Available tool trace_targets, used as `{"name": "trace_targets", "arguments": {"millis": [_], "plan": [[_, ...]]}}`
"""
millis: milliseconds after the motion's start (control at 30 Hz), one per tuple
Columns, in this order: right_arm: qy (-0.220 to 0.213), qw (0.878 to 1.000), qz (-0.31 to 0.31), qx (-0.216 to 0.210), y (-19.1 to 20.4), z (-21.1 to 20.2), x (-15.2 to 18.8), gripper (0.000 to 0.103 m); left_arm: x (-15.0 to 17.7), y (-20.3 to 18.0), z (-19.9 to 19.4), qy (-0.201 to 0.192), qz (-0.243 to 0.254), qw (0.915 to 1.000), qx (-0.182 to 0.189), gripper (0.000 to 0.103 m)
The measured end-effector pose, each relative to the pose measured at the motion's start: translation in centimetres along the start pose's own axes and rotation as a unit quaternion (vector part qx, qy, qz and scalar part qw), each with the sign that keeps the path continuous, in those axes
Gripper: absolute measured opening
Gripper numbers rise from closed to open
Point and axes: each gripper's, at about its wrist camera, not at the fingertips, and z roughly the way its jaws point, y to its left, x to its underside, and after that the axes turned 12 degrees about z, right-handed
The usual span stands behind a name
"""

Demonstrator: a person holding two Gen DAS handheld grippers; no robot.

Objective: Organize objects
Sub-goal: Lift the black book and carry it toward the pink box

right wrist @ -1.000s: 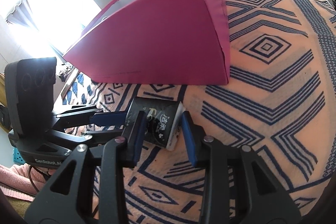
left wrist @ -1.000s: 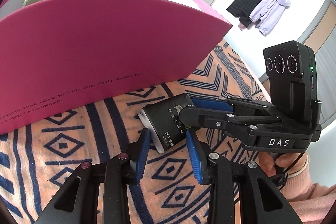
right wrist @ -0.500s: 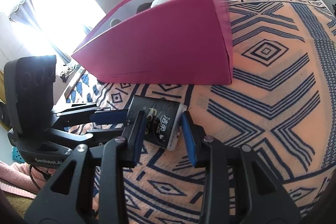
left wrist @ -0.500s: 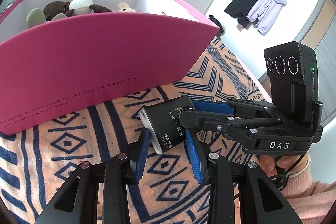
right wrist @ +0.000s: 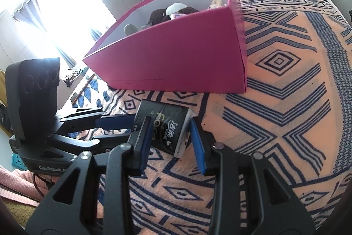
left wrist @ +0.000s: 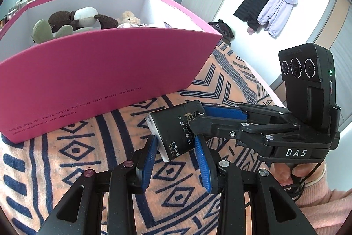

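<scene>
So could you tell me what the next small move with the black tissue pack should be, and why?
Probably lift it a little higher toward the pink box. The tissue pack sits between the pads of both the left gripper and the right gripper, seemingly off the blanket, but it is below the box's rim.

Bed covered by an orange blanket with navy geometric pattern; 1 pink box is set on it, 1 black tissue pack just beside
</scene>
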Motion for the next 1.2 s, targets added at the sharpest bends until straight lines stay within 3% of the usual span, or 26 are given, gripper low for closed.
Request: {"name": "trace_targets", "arguments": {"millis": [533, 1200], "plan": [[-0.024, 0.999, -0.031, -0.012, 2.3, -1.6, -0.5, 0.038, -0.5, -0.3, -3.1, -0.035, 0.013, 0.9992, -0.013, 0.035], [-0.051, 0.995, -0.075, -0.029, 6.1, -1.9, -3.0, 0.038, -1.9, 0.7, -6.9, -0.072, 0.028, 0.9955, -0.056, 0.036]]}}
